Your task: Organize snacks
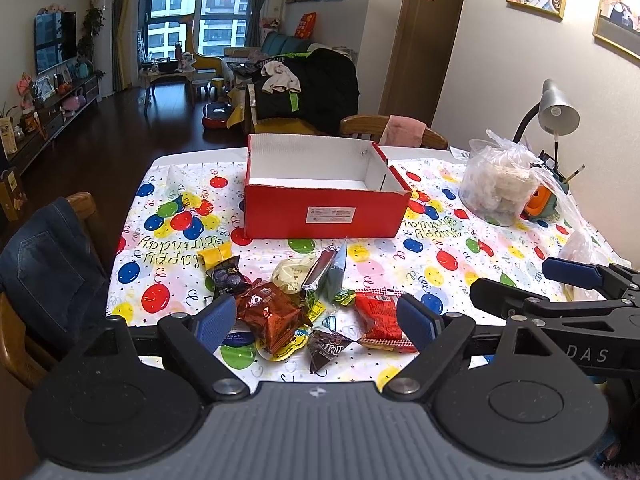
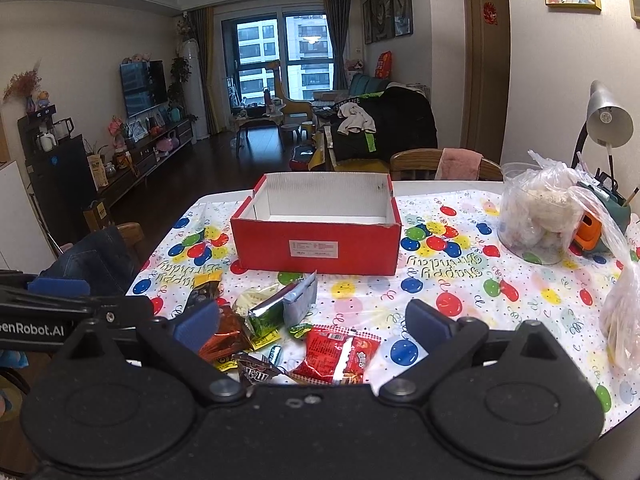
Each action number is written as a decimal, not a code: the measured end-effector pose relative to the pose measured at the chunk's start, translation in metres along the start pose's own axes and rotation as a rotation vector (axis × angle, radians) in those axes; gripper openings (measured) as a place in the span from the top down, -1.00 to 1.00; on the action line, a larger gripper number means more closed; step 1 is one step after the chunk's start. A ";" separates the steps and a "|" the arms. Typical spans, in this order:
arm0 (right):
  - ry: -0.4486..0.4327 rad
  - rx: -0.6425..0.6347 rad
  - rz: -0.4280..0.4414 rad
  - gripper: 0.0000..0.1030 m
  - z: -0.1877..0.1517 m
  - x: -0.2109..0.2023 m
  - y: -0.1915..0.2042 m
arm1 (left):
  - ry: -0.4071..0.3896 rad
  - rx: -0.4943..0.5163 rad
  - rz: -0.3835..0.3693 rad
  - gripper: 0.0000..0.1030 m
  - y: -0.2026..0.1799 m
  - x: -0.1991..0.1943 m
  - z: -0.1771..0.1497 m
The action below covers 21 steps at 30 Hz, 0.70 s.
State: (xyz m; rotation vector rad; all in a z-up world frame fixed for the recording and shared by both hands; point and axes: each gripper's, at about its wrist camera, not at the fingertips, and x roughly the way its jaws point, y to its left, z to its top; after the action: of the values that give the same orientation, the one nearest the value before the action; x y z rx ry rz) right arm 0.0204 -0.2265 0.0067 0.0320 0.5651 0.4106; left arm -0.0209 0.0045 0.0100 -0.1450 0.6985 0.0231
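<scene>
An open red cardboard box (image 1: 324, 216) (image 2: 316, 248), white inside and empty, stands on the balloon-print tablecloth. In front of it lies a pile of snack packets: a red packet (image 1: 380, 320) (image 2: 340, 356), an orange-brown packet (image 1: 272, 320) (image 2: 224, 336), a dark M&M's packet (image 1: 326, 348) (image 2: 256, 374), a silver-green packet (image 1: 324, 272) (image 2: 280, 308) and a dark purple packet (image 1: 228, 280). My left gripper (image 1: 316, 324) hovers open over the pile, its blue pads apart and pressing on nothing. My right gripper (image 2: 312, 326) is likewise open above the red packet.
A clear plastic bag of pale food (image 1: 500, 184) (image 2: 540, 216) sits at the right, beside an orange-green pen holder (image 1: 548, 200) and a grey desk lamp (image 1: 558, 108). Another bag (image 2: 624, 312) lies at the right edge. Wooden chairs stand at the left (image 1: 48, 276) and far side (image 1: 392, 132).
</scene>
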 end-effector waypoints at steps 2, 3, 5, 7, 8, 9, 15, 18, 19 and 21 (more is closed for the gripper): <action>0.001 0.000 0.005 -0.94 -0.001 0.000 0.000 | -0.001 0.004 0.005 -0.70 0.000 0.000 0.000; 0.001 -0.001 0.004 -0.94 -0.001 0.000 -0.001 | -0.001 0.006 0.007 -0.70 -0.001 0.000 -0.001; 0.002 0.000 0.007 -0.94 -0.001 0.000 -0.001 | 0.000 0.004 0.005 -0.70 -0.001 0.001 -0.001; 0.002 -0.001 0.005 -0.94 -0.001 0.000 -0.001 | 0.000 0.004 0.003 -0.70 -0.002 0.000 -0.002; 0.002 -0.001 0.005 -0.94 -0.001 0.000 -0.001 | 0.000 0.004 0.003 -0.70 -0.001 0.000 -0.002; 0.001 -0.002 0.004 -0.94 -0.001 0.000 -0.001 | 0.001 0.003 0.003 -0.70 -0.001 0.000 -0.002; 0.008 -0.008 0.003 -0.94 -0.002 0.002 -0.003 | 0.014 -0.009 -0.004 -0.70 0.002 0.003 -0.003; 0.017 -0.010 -0.002 -0.94 -0.001 0.009 -0.006 | 0.029 -0.025 0.003 -0.70 0.006 0.010 -0.002; 0.024 -0.008 -0.004 -0.94 -0.001 0.012 -0.008 | 0.036 -0.036 0.008 -0.70 0.009 0.013 -0.001; 0.043 0.004 -0.004 -0.94 -0.001 0.021 -0.012 | 0.055 -0.056 0.023 -0.70 0.013 0.020 0.000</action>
State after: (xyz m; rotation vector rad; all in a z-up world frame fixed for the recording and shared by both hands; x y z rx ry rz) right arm 0.0402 -0.2300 -0.0067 0.0257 0.6077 0.4068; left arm -0.0059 0.0170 -0.0044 -0.1918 0.7546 0.0607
